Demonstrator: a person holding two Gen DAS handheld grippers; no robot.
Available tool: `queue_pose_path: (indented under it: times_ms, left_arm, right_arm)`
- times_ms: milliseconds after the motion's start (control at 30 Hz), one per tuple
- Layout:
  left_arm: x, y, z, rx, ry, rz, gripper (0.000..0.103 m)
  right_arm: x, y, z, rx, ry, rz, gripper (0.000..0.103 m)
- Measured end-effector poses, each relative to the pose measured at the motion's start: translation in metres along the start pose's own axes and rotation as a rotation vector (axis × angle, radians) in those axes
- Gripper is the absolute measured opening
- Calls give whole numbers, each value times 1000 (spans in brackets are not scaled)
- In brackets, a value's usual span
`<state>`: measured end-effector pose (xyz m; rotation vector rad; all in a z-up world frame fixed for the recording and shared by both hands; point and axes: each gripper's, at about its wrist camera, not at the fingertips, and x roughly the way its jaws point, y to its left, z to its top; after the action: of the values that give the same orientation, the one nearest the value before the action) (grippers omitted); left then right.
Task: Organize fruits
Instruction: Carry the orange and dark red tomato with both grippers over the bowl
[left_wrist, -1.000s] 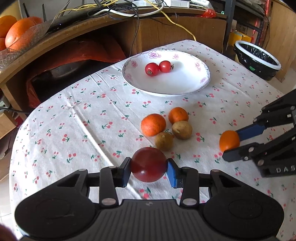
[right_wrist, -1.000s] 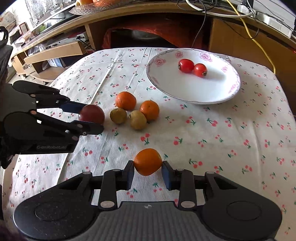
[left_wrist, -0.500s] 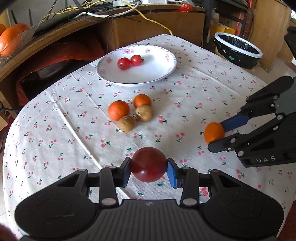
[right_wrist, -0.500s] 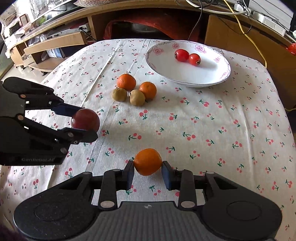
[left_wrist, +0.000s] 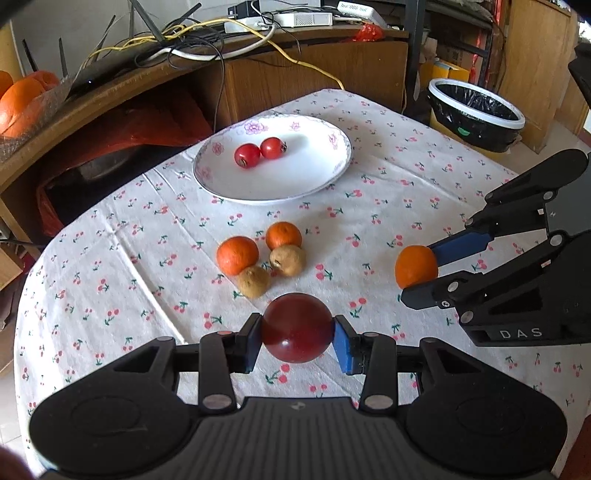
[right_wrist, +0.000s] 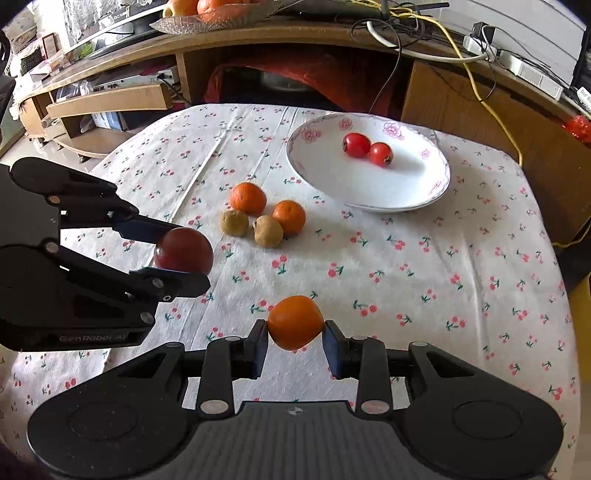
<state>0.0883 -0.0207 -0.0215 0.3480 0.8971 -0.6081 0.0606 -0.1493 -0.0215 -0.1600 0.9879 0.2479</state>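
Observation:
My left gripper (left_wrist: 297, 343) is shut on a dark red apple (left_wrist: 296, 326), held above the near part of the table; the same apple (right_wrist: 183, 250) shows in the right wrist view. My right gripper (right_wrist: 294, 345) is shut on an orange (right_wrist: 294, 322), which appears at the right in the left wrist view (left_wrist: 415, 266). A white flowered plate (left_wrist: 306, 184) at the far side holds two small red tomatoes (left_wrist: 247, 155) (left_wrist: 272, 147). Two oranges (left_wrist: 237, 255) (left_wrist: 283, 235) and two brown kiwis (left_wrist: 253, 282) (left_wrist: 288, 260) lie clustered mid-table.
The table wears a cherry-print cloth (left_wrist: 110, 258). A wooden desk (left_wrist: 258, 74) with cables stands behind it, a glass dish of oranges (left_wrist: 22, 107) on its left end. A black-lined bin (left_wrist: 476, 110) sits on the floor at the far right.
Both grippers have drawn back and risen from the table with their fruit, then eased forward; the plate and the fruit cluster look nearer than half a second ago. Grips are unchanged.

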Motion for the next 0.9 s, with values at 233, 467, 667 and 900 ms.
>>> queue_pose_path:
  times_ms: [233,467,667,900]
  left_arm:
    - [-2,6,10,-17,-30,25,48]
    - [-3,9,22,-20,-59,42,48]
    - [-2,11,33,-18,-75,55,48]
    - [2,13,49,-13,-102,65,48]
  right_arm:
    - [-3,3,9,-14,-32,-10,28]
    - [-6,0,18,-16,-62,-20,28]
    - [-8,-4,28,-19,-88,-31,28]
    - [-8,-10,42,-22,-119,-41,28]
